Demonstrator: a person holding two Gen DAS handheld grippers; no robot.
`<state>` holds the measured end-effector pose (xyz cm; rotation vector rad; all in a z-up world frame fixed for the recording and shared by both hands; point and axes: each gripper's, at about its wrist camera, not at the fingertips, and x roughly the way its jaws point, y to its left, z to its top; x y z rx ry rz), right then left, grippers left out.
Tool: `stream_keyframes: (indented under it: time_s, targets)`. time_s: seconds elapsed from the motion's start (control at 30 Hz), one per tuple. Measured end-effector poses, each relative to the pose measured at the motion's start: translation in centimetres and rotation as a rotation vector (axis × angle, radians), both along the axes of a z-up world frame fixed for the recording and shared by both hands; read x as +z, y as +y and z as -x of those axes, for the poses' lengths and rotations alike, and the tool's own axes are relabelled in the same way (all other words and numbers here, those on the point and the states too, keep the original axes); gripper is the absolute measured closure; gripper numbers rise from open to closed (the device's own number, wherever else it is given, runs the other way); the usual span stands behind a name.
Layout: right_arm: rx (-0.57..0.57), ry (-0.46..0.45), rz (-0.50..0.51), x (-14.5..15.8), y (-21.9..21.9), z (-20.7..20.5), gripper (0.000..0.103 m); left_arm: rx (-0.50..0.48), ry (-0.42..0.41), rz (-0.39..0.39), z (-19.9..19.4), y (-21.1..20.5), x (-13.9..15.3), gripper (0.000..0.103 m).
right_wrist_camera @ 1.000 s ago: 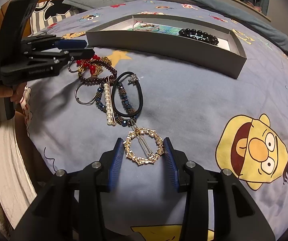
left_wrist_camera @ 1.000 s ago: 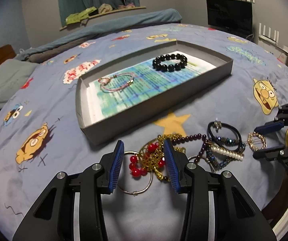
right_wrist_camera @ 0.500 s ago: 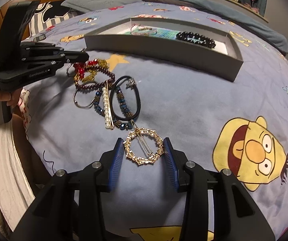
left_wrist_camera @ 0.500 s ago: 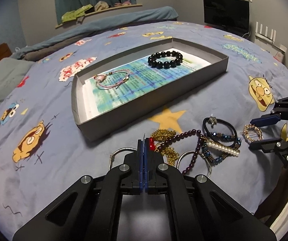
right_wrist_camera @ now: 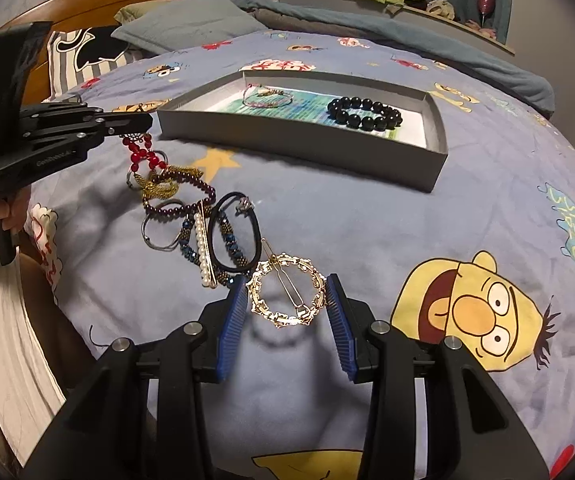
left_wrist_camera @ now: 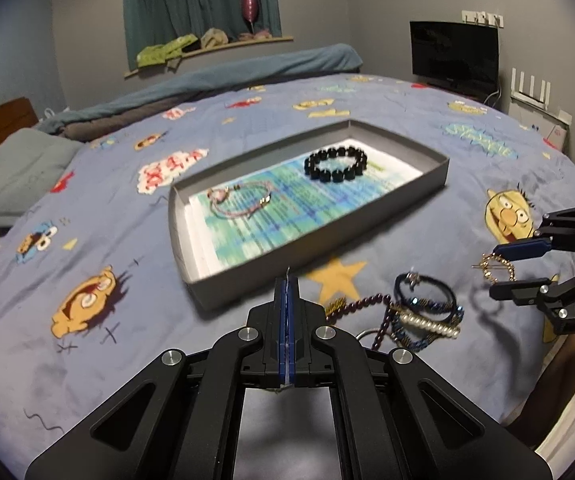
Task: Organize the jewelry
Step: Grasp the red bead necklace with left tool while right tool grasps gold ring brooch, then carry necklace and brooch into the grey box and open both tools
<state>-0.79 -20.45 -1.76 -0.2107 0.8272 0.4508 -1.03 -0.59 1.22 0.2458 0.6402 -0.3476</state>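
The right hand-held gripper point(right_wrist_camera: 286, 300) holds the gold ring hair clip point(right_wrist_camera: 287, 295) between its blue pads, lifted clear of the bedspread point(right_wrist_camera: 367, 224) where it lay a second ago. Just beyond lies the tangled jewelry pile point(right_wrist_camera: 203, 236). The left hand-held gripper point(right_wrist_camera: 143, 120) is clenched on the red bead strand point(right_wrist_camera: 143, 156), which it has drawn up from the pile; a second ago its jaws stood apart. Only the right wrist view shows those beads dangling; in the left they are hidden behind the shut fingers point(left_wrist_camera: 283, 312). Farther off, the gray tray point(right_wrist_camera: 299, 140) keeps the black bead bracelet point(right_wrist_camera: 363, 112) and pink cord bracelet point(right_wrist_camera: 267, 98).
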Motion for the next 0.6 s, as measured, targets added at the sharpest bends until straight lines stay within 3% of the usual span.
stream_keyframes:
  time_s: [0.33,0.6]
  targets:
    - [-0.049,-0.054,-0.028,2.2,0.1,-1.2,0.063,0.021,-0.067,0.009,-0.5,0.4,3.4,0.102]
    - [-0.095,-0.143,-0.029,6.5,0.4,-4.5,0.063,0.016,-0.157,0.030,-2.2,0.4,8.0,0.102]
